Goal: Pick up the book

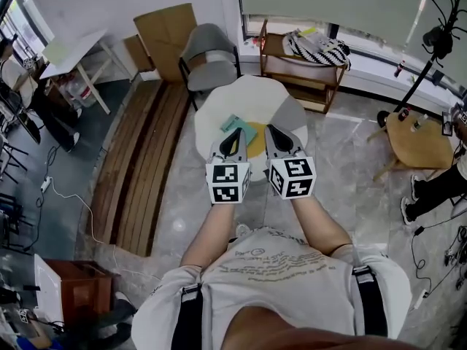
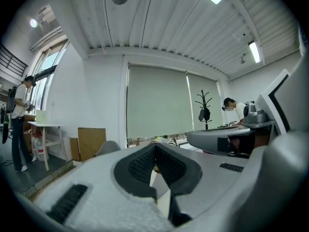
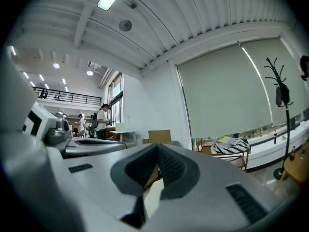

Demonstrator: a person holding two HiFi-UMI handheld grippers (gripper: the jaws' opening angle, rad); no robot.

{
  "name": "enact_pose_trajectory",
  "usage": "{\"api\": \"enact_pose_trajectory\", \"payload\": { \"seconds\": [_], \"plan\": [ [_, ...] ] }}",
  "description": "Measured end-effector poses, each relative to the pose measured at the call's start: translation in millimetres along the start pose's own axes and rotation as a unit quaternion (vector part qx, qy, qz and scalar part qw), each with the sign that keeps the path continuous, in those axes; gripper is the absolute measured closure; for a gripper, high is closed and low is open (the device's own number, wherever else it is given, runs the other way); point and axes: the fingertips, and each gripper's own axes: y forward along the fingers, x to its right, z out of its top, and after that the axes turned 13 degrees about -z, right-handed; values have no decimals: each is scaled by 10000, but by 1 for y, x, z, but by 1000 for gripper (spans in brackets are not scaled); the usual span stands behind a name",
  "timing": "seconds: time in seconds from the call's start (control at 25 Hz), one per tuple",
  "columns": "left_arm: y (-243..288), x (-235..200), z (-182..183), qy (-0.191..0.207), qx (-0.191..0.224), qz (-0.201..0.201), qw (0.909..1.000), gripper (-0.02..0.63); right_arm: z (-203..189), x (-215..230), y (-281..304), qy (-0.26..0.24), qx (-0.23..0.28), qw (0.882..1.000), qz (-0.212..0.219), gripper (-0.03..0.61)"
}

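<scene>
A teal book (image 1: 238, 126) lies on the small round white table (image 1: 248, 93), next to a yellow patch (image 1: 256, 144) of the tabletop. In the head view my two grippers are held side by side over the table's near edge, pointing level across it. The left gripper (image 1: 236, 133) has its tips over the book's near corner, and I cannot tell whether they touch it. The right gripper (image 1: 271, 129) sits just right of the book. In the left gripper view the left gripper (image 2: 155, 148) has its jaws together with nothing in them. The right gripper (image 3: 157, 149) looks the same in its own view.
Behind the table stands a grey chair (image 1: 209, 55). A wooden shelf (image 1: 300, 71) carrying a striped bag (image 1: 319, 47) is at the back right. A low wooden side table (image 1: 420, 141) and a person's legs (image 1: 438, 188) are at the right. Wooden planks (image 1: 142, 162) lie on the floor to the left.
</scene>
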Motion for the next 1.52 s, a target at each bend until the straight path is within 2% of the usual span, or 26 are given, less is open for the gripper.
{"api": "enact_pose_trajectory", "payload": {
  "seconds": [0.28, 0.76, 1.32, 1.52],
  "plan": [
    [19, -50, 11, 74, 46, -66, 9999, 600, 12, -17, 49, -30, 86, 9999, -71, 551],
    [29, -127, 4, 156, 80, -121, 9998, 600, 18, -54, 116, -109, 295, 9992, -227, 551],
    [27, -161, -10, -29, 38, -88, 10000, 600, 5, -75, 139, -137, 162, 9994, -256, 551],
    [44, -155, -21, -112, -37, -214, 9997, 600, -5, -62, 144, -162, 66, 9993, -329, 551]
  ]
}}
